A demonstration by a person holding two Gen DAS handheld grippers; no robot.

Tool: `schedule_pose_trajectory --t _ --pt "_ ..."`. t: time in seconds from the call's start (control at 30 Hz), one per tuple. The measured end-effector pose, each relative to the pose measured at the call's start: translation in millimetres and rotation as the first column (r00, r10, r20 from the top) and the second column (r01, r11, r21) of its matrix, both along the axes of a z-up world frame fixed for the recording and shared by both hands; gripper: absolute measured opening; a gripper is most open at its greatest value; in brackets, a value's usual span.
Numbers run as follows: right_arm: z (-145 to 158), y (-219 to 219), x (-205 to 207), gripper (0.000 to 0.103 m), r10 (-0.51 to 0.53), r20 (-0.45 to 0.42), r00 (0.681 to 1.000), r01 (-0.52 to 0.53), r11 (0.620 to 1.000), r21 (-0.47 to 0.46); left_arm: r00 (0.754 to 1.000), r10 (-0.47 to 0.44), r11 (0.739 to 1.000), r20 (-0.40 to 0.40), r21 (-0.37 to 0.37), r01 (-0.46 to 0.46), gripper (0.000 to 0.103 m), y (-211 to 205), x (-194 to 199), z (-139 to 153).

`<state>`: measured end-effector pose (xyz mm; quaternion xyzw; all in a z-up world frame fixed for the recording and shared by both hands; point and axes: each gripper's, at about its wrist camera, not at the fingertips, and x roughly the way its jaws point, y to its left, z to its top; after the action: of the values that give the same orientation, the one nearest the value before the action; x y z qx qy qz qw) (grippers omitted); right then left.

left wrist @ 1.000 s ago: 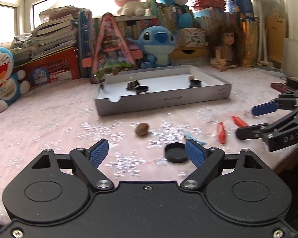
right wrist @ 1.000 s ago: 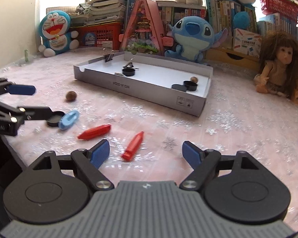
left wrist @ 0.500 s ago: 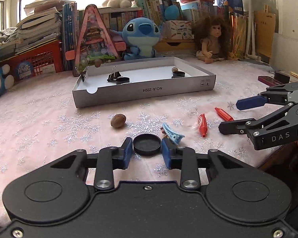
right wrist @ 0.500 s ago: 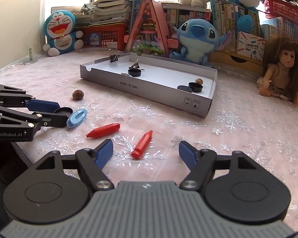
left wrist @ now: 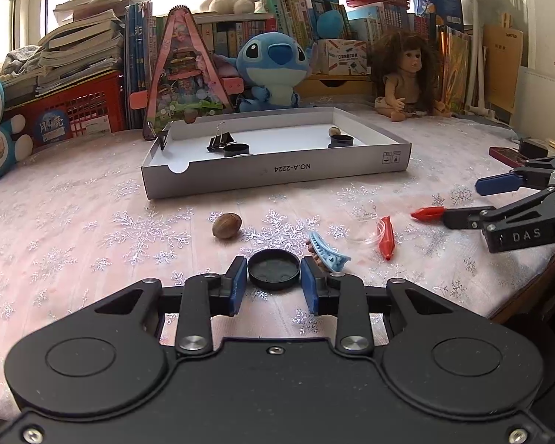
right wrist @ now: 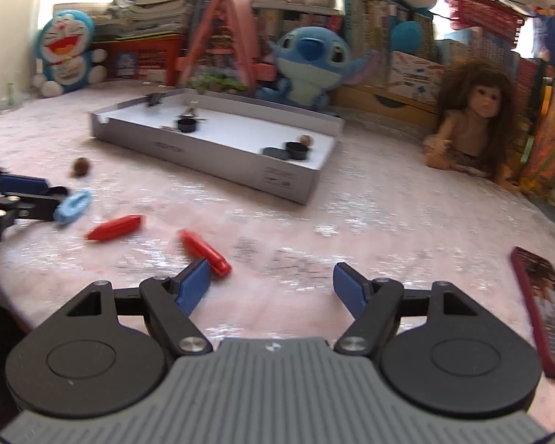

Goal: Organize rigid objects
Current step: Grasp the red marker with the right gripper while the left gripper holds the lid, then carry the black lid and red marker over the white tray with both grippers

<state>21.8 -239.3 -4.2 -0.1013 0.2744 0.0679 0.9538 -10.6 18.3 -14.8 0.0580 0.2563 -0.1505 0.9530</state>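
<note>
The left gripper (left wrist: 273, 282), spread wide a second ago, is now pinched on the black cap (left wrist: 274, 268); the right gripper (right wrist: 272, 288) is kept spread, slightly narrowed, nothing between.

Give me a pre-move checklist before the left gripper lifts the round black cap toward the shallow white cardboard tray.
1. Grip: left gripper has just closed its blue pads on both sides of the round black cap: ok.
2. Cap off the cloth: cannot tell.
3. Neighbours: the light blue hair clip sits right against the right-hand finger and may get dragged: not ok.
4. Path: the brown walnut lies left of the straight line to the shallow white cardboard tray: ok.
5. Landing room: bare white floor in the tray's middle: ok.
6. Right gripper open, off to the side by the red capsule-shaped pieces: ok.
</note>
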Motion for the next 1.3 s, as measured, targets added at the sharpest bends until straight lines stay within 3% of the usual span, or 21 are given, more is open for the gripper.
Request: schedule_pose_trajectory --t 0.13,0.4,0.53,0.8,1.03,1.2,1.3 --pt "0 -7 4 0.082 -0.069 0.003 0.998 0.069 0.998 0.006 1.000 0.009 1.000 -0.002 -0.008 -0.009 0.030 0 1 0" --pt "10 5 -9 0.080 0.025 0.012 1.000 -0.026 0.994 0.111 1.000 0.021 1.000 -0.001 -0.018 -0.021 0.030 1 2 0" --pt "8 20 -12 0.080 0.057 0.020 0.998 -0.059 0.994 0.097 1.000 0.030 0.999 -0.004 -0.028 -0.030 0.030 0 4 1" --pt "0 33 -7 0.076 0.023 0.028 0.999 -0.025 0.995 0.092 0.999 0.043 0.998 -0.006 -0.040 -0.043 0.030 -1 6 0" --pt "-5 36 -9 0.069 0.003 0.046 0.999 -0.007 0.997 0.081 0.998 0.066 0.996 -0.012 -0.053 -0.067 0.030 -2 10 0" --pt "-5 38 -10 0.052 0.008 0.056 0.998 -0.013 0.996 0.086 0.998 0.068 0.996 -0.012 -0.056 -0.069 0.030 -3 12 0" --pt "-5 38 -11 0.050 0.017 0.054 0.998 -0.021 0.996 0.085 0.997 0.071 0.996 -0.012 -0.059 -0.071 0.030 -4 13 0"
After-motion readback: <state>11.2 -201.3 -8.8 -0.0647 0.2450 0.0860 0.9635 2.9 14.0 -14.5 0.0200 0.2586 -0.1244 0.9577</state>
